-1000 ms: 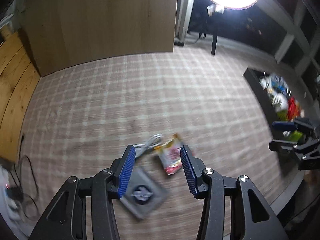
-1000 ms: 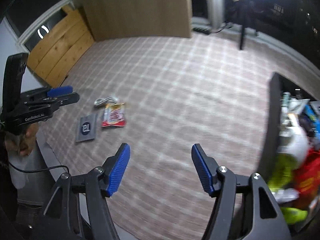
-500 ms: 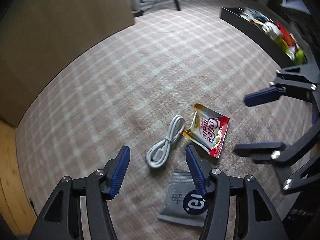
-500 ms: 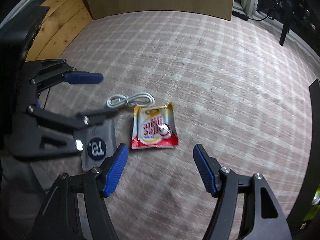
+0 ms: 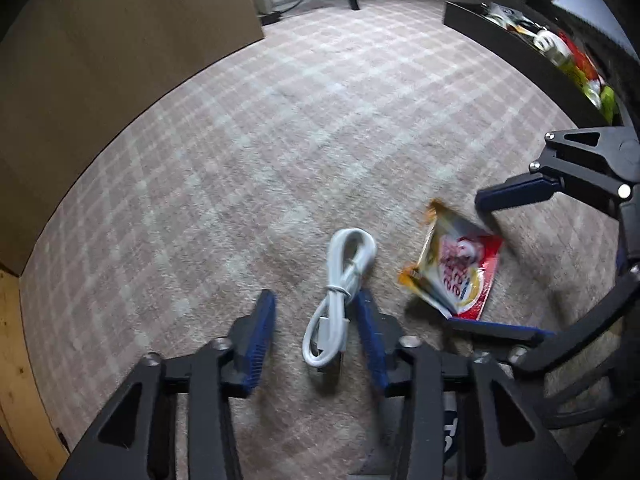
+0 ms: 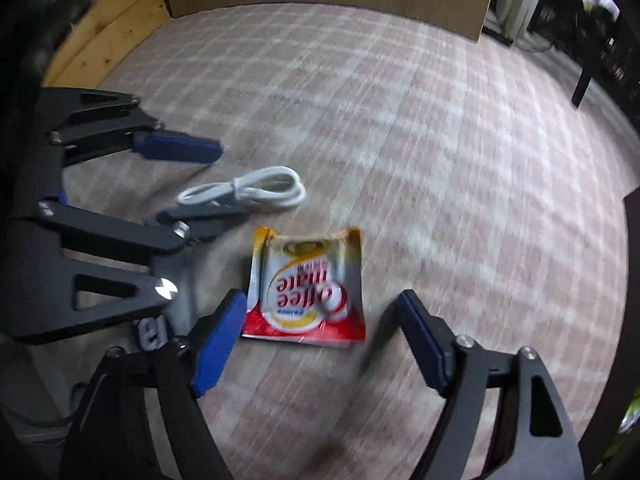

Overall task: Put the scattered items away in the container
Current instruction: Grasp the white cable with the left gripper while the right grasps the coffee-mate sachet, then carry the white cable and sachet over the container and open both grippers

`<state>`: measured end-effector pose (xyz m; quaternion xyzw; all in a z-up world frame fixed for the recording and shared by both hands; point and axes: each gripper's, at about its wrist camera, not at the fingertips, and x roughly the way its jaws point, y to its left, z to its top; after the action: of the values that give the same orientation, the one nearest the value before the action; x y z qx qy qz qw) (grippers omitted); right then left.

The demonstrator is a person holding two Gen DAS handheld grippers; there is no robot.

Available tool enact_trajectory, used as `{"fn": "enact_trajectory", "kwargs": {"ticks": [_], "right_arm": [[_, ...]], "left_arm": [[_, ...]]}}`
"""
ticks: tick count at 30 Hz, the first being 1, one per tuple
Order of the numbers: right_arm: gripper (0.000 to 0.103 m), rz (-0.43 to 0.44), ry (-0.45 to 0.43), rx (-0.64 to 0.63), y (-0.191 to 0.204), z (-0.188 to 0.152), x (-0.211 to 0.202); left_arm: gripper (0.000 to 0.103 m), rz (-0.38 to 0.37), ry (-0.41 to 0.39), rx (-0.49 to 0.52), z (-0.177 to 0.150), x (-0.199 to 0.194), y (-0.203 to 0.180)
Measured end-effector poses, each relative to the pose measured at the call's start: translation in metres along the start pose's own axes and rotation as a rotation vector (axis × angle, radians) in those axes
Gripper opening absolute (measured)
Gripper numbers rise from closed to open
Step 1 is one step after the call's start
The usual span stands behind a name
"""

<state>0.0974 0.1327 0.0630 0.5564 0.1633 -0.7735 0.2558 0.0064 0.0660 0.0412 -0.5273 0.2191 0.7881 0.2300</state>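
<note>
Three loose items lie on the checked carpet [image 5: 280, 152]: one coiled white cable [image 5: 340, 296], one sachet [image 6: 308, 288] printed "Coffee mate", and one grey packet [image 6: 152, 332], its writing unreadable. The left gripper [image 5: 316, 328] is closing around the cable, pads not yet pressing. The right gripper [image 6: 320, 332] is spreading, the sachet at twelve o'clock. One black container [image 5: 520, 52] sits at two o'clock in the left view.

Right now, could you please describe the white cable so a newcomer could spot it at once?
On the checked carpet, between the left gripper's closing fingers, lies the white cable. It is a coiled, tied bundle beside the red Coffee-mate sachet, the only white cord there.
</note>
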Motion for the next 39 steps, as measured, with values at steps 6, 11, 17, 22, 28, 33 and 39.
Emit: {"fn": "enact_trajectory", "kwargs": {"ticks": [6,11,17,22,28,33,39], "right_arm": [[0.060,-0.033,-0.012,-0.024,0.003,0.005,0.000],[0.031,0.011,0.014,-0.005,-0.006,0.003,-0.008],[0.028,0.062,0.010,0.045,-0.018,-0.004,-0.023],[0.028,0.095,-0.059,0.095,-0.034,-0.011,-0.054],[0.028,0.109,-0.156,0.171,-0.078,-0.037,-0.111],[0.028,0.093,-0.217,0.271,-0.130,-0.076,-0.146],[0.028,0.036,-0.264,0.436,-0.222,-0.135,-0.179]], "left_arm": [[0.015,0.010,-0.003,-0.125,-0.006,-0.004,0.023],[0.014,0.017,-0.018,-0.201,-0.015,-0.010,0.028],[0.014,0.010,-0.051,-0.282,-0.024,-0.031,0.029],[0.014,0.001,-0.087,-0.348,-0.027,-0.060,0.022],[0.014,0.003,-0.155,-0.340,-0.001,-0.093,-0.009],[0.014,-0.039,-0.199,-0.285,0.029,-0.106,-0.054],[0.014,-0.129,-0.239,-0.194,0.111,-0.101,-0.147]]}}
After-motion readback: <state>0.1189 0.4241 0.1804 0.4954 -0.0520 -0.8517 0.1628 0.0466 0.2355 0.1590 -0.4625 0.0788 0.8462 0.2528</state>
